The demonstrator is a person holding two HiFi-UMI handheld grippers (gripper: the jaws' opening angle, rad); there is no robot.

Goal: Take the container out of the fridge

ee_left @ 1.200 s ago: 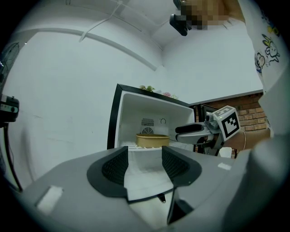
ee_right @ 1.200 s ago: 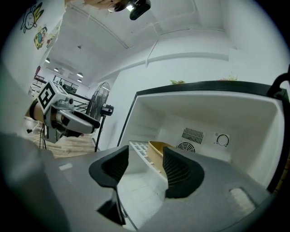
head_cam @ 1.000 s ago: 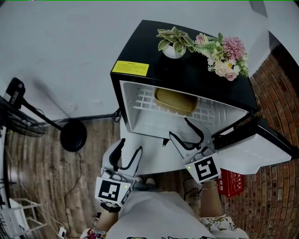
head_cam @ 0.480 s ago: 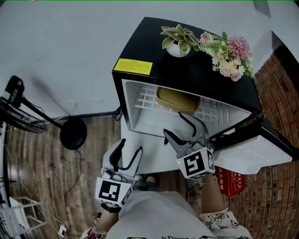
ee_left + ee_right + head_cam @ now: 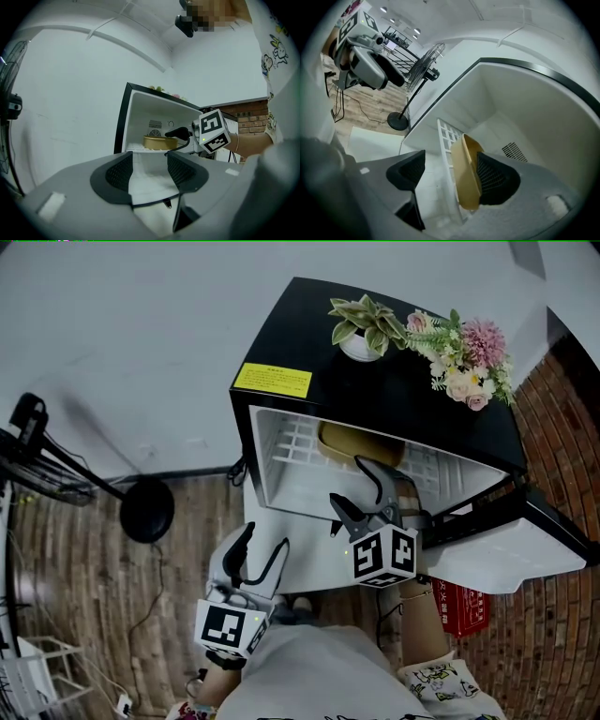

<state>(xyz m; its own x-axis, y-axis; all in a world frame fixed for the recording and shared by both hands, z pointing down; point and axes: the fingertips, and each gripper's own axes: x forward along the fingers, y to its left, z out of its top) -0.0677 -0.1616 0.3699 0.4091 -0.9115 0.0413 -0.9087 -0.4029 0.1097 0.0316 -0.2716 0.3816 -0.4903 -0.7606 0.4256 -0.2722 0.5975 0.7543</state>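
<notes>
A shallow yellow container (image 5: 352, 442) sits on the white wire shelf (image 5: 446, 140) inside the open black fridge (image 5: 375, 399). My right gripper (image 5: 345, 480) reaches into the fridge mouth, and its jaws have just been opening. In the right gripper view the container (image 5: 466, 173) stands between the wide jaws, close to the right-hand pad (image 5: 497, 177); I see no pad pressing on it. My left gripper (image 5: 266, 536) hangs low in front of the fridge, open and empty. From the left gripper view (image 5: 149, 168) I see the container (image 5: 157, 141) with the right gripper (image 5: 171, 136) at it.
The fridge door (image 5: 506, 540) stands open to the right. A potted plant (image 5: 361, 329) and a bunch of flowers (image 5: 464, 357) rest on the fridge top. A standing fan (image 5: 37, 456) with its round base (image 5: 147, 510) is at the left. A red box (image 5: 459, 606) lies on the floor.
My right gripper has moved forward into the fridge opening, rolled, and its jaws have spread wider around the container's front. The left gripper has stayed put.
</notes>
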